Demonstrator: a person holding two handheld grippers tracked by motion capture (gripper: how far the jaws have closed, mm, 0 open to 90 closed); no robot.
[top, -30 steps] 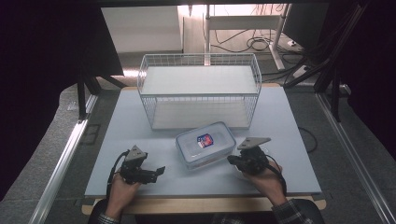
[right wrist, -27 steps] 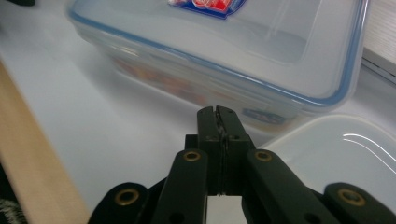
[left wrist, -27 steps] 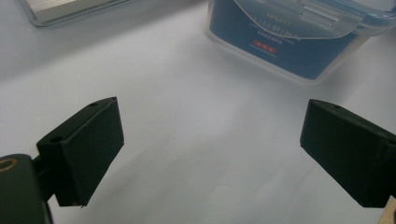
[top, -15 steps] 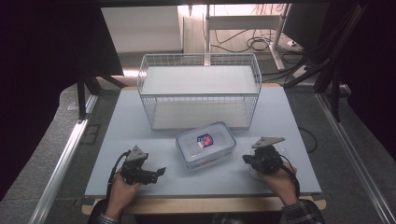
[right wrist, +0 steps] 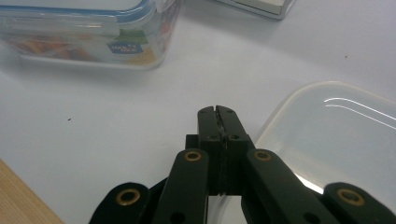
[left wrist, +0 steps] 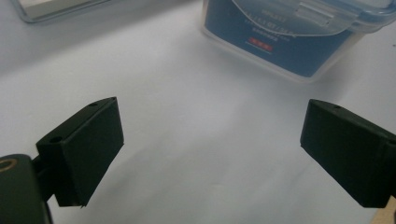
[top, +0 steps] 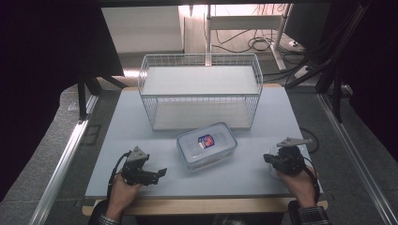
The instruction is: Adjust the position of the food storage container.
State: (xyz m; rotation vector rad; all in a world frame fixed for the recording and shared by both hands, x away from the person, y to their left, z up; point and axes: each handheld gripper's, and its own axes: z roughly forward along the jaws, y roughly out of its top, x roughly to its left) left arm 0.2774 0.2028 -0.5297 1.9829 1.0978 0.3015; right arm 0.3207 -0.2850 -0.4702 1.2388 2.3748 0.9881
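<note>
**Lidded box between the two tongs, translucent lid under the right one**

Left gripper [top: 159, 172]: low over the white table [top: 117, 140], held in the person's left hand [top: 123, 190]. Jaws stand wide apart, nothing between them; the left gripper view shows bare table in the gap. Tips point toward the clear plastic container [top: 206, 145], which lies just ahead of them and a little to their right, not touching. In the left gripper view the container [left wrist: 289, 37] sits beyond the jaws, blue printed insert visible through its wall, lid clipped on.

Right gripper [top: 266, 158]: held in the right hand [top: 298, 185] near the table's right edge, tips pointing across toward the container. Jaws closed flat against each other, pads meeting tip to tip in the right gripper view [right wrist: 217, 111], gripping nothing. The container [right wrist: 88, 32] lies ahead and to the left of these tips, well apart, blue-rimmed lid on, coloured contents showing through the side.

A separate translucent lid [right wrist: 327, 140] lies flat on the table just beside and partly under the right gripper's body, on its right side. Whether the gripper touches it, cannot tell.

Wire basket [top: 201, 91]: upright on the far side of the container, beyond both grippers. Its near wall stands close behind the container.
</note>
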